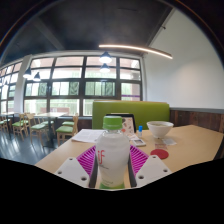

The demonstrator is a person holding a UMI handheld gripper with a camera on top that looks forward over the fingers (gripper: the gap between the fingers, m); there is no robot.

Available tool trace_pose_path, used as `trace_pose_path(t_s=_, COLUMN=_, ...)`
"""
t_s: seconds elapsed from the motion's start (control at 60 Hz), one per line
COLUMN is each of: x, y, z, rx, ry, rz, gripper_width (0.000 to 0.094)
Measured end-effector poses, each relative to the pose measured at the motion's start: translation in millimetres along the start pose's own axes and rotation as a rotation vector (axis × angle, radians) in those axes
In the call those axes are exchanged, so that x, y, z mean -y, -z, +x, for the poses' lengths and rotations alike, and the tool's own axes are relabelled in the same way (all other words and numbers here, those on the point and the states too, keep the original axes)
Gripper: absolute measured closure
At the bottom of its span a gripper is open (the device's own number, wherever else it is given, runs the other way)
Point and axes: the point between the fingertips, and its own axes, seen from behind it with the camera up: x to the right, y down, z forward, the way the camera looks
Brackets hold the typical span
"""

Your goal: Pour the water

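Tool (113,172) clamps a translucent plastic cup (114,160), both pink-padded fingers (88,163) pressing its sides, held above the wooden bench (190,145). White bowl (159,130) sits on the bench at 1 o'clock beyond the cup, a green cup (113,123) at 12 o'clock, a small red item (161,154) nearer at 2 o'clock.

Translucent whitish bottle (114,160), upright, btwn fingers (88,165), both pink pads pressed vs its sides; pale green cap (113,124) on top. White bowl-like cup (159,130) upright on wood surface (190,145), beyond fingers, to right, apart from bottle.
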Motion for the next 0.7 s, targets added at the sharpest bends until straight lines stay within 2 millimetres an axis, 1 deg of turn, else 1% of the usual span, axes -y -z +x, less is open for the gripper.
trace_pose_path(t_s=0.033, x=0, y=-2, z=1, rx=-0.011, ry=-0.022, rz=0.003, gripper_width=0.0484)
trace_pose_path(t_s=0.133, x=-3, y=-13, z=-8, rx=0.049, ry=-0.056, rz=-0.023, gripper_width=0.0489)
trace_pose_path(t_s=0.15, x=-3, y=-16, z=-6, rx=0.054, ry=-0.058, rz=-0.026, gripper_width=0.0514)
trace_pose_path(t_s=0.183, x=-5, y=-17, z=-7, rx=0.056, ry=-0.058, rz=-0.032, gripper_width=0.0518)
trace_pose_path(t_s=0.2, x=-4, y=-18, z=-7, rx=0.057, ry=-0.057, rz=-0.032, gripper_width=0.0546)
trace_pose_path(t_s=0.233, x=-4, y=-20, z=-7, rx=0.054, ry=-0.060, rz=-0.037, gripper_width=0.0545)
trace_pose_path(t_s=0.25, x=-3, y=-21, z=-8, rx=0.054, ry=-0.058, rz=-0.038, gripper_width=0.0573)
trace_pose_path(t_s=0.283, x=-4, y=-24, z=-10, rx=0.049, ry=-0.057, rz=-0.046, gripper_width=0.0572)
trace_pose_path(t_s=0.3, x=-3, y=-29, z=-11, rx=0.052, ry=-0.058, rz=-0.051, gripper_width=0.0573)
trace_pose_path(t_s=0.35, x=-1, y=-36, z=-25, rx=0.080, ry=-0.069, rz=-0.064, gripper_width=0.0574)
trace_pose_path(t_s=0.4, x=8, y=-41, z=-45, rx=0.116, ry=-0.099, rz=-0.057, gripper_width=0.0574)
trace_pose_path(t_s=0.467, x=21, y=-58, z=-70, rx=0.152, ry=-0.159, rz=-0.047, gripper_width=0.0574)
trace_pose_path(t_s=0.5, x=32, y=-68, z=-84, rx=0.178, ry=-0.212, rz=-0.029, gripper_width=0.0573)
trace_pose_path(t_s=0.517, x=33, y=-77, z=-85, rx=0.200, ry=-0.244, rz=-0.013, gripper_width=0.0573)
trace_pose_path(t_s=0.533, x=39, y=-81, z=-91, rx=0.216, ry=-0.280, rz=-0.004, gripper_width=0.0575)
trace_pose_path(t_s=0.55, x=49, y=-80, z=-101, rx=0.223, ry=-0.323, rz=-0.004, gripper_width=0.0576)
trace_pose_path(t_s=0.567, x=48, y=-88, z=-99, rx=0.238, ry=-0.367, rz=0.002, gripper_width=0.0576)
trace_pose_path(t_s=0.583, x=58, y=-87, z=-107, rx=0.241, ry=-0.421, rz=-0.004, gripper_width=0.0575)
trace_pose_path(t_s=0.6, x=63, y=-91, z=-109, rx=0.248, ry=-0.478, rz=-0.002, gripper_width=0.0574)
trace_pose_path(t_s=0.65, x=80, y=-102, z=-113, rx=0.270, ry=-0.671, rz=0.019, gripper_width=0.0572)
trace_pose_path(t_s=0.667, x=79, y=-114, z=-104, rx=0.287, ry=-0.738, rz=0.027, gripper_width=0.0573)
trace_pose_path(t_s=0.7, x=84, y=-122, z=-95, rx=0.296, ry=-0.876, rz=0.032, gripper_width=0.0573)
